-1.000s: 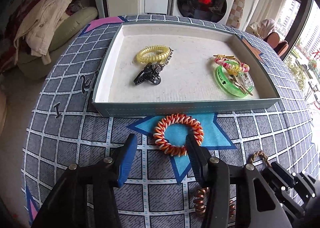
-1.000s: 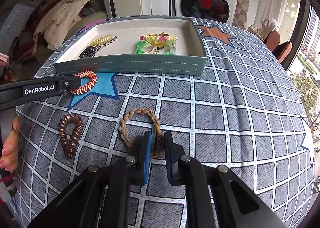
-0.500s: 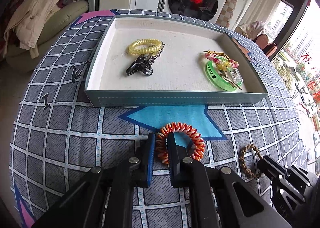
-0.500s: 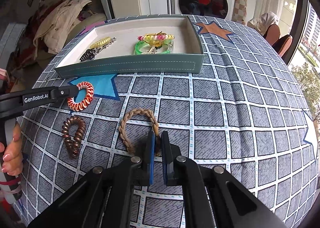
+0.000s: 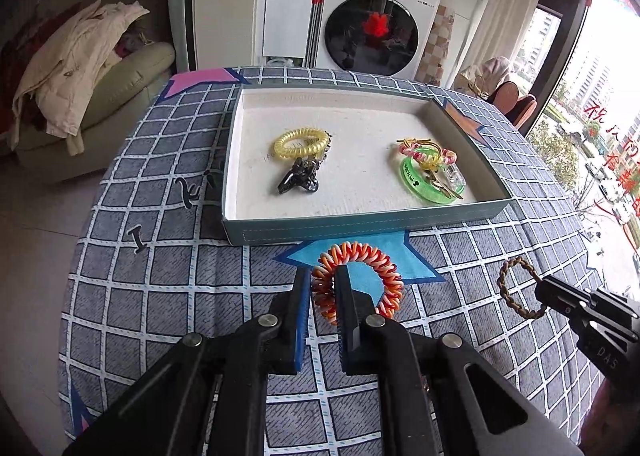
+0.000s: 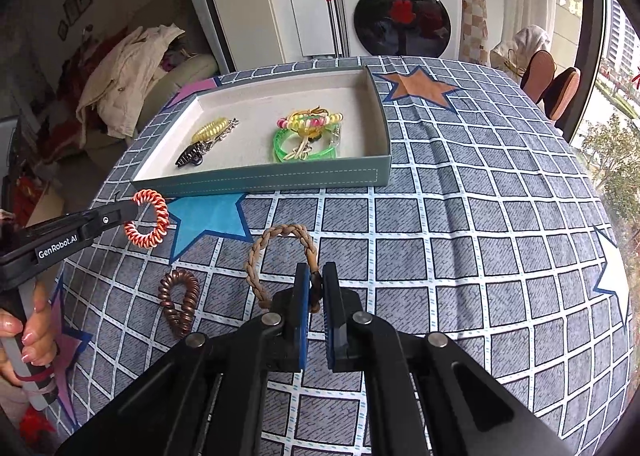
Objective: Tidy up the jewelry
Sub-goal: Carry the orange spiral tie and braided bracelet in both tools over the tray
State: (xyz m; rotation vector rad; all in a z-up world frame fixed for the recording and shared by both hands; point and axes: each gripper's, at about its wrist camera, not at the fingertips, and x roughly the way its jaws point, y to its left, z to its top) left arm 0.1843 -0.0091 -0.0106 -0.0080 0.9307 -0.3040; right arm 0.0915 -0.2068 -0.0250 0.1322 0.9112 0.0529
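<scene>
My left gripper [image 5: 323, 276] is shut on the orange-and-white spiral hair tie [image 5: 374, 260], which hangs just above the checked cloth in front of the tray; the same tie [image 6: 154, 211] shows at the left gripper's tip in the right wrist view. My right gripper [image 6: 316, 276] is shut on the brown braided bracelet [image 6: 276, 236], lifted off the cloth; the bracelet [image 5: 510, 288] also dangles from the right gripper at the right of the left wrist view. The teal tray [image 5: 360, 225] holds a yellow spiral tie [image 5: 300, 141], a black clip [image 5: 298, 177] and a green bangle [image 5: 416, 179].
A copper spiral hair tie [image 6: 180, 302] lies on the cloth left of my right gripper. A person's hand [image 6: 28, 332] grips the left gripper's handle. Beyond the table stand a washing machine [image 5: 376, 19] and a sofa with clothes [image 5: 80, 67].
The left gripper closed on the orange spiral tie and raised it. The right gripper tightened on the braided bracelet and lifted it off the cloth.
</scene>
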